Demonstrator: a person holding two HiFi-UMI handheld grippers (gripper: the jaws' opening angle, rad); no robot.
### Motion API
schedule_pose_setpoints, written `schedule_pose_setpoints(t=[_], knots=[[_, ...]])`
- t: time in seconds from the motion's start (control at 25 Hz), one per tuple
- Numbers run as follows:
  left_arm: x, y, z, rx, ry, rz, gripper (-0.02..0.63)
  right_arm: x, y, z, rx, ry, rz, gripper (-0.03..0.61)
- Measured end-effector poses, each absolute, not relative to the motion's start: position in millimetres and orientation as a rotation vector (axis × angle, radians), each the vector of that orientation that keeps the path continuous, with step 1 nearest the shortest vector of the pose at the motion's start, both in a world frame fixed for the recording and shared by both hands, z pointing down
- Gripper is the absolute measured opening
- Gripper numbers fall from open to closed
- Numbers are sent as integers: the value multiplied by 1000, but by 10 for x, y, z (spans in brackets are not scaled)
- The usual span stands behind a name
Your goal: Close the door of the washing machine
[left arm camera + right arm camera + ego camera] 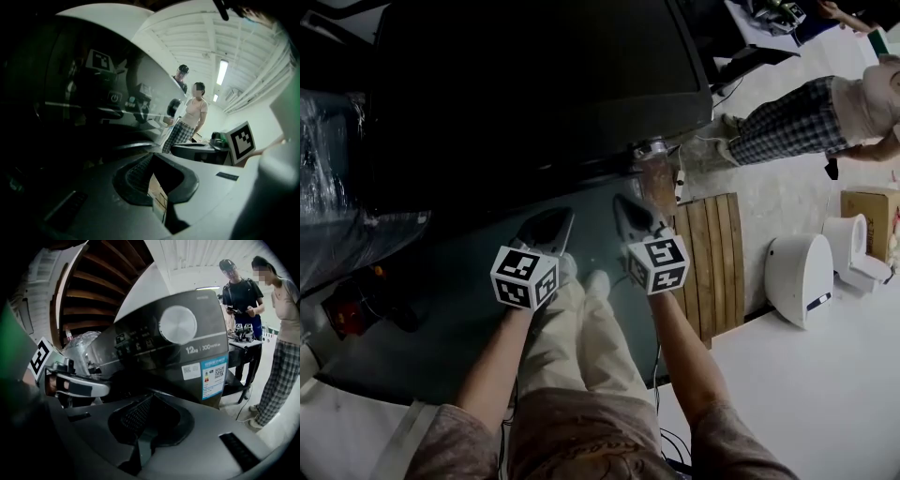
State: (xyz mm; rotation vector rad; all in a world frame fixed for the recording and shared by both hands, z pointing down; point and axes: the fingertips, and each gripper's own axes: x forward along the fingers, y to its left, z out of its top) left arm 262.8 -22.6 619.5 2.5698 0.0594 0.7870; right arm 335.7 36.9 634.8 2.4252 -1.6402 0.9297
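Observation:
The dark grey washing machine (534,84) fills the top of the head view. Its control panel (154,352) carries a round knob (178,324) and a blue energy label (212,377). Below the panel the front is too dark to make out the door, or whether it is closed. My left gripper (551,223) and right gripper (630,211) hover side by side just before the machine's front, above my feet. Both are shut and hold nothing. The left gripper (153,161) faces the glossy front (93,103). The right gripper (151,401) points under the panel.
A wooden pallet (712,262) lies on the floor right of my feet, with a white appliance (799,277) and a cardboard box (867,211) beyond. Two people (276,333) stand at the right near the machine. A plastic-wrapped object (337,187) sits at the left.

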Motion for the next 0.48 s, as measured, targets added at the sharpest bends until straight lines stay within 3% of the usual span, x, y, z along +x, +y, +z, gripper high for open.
schedule_pose_setpoints(t=[0.48], knots=[[2499, -53, 4565, 2644, 165, 567, 2, 3008, 573, 4579, 2439, -1776, 685, 0]])
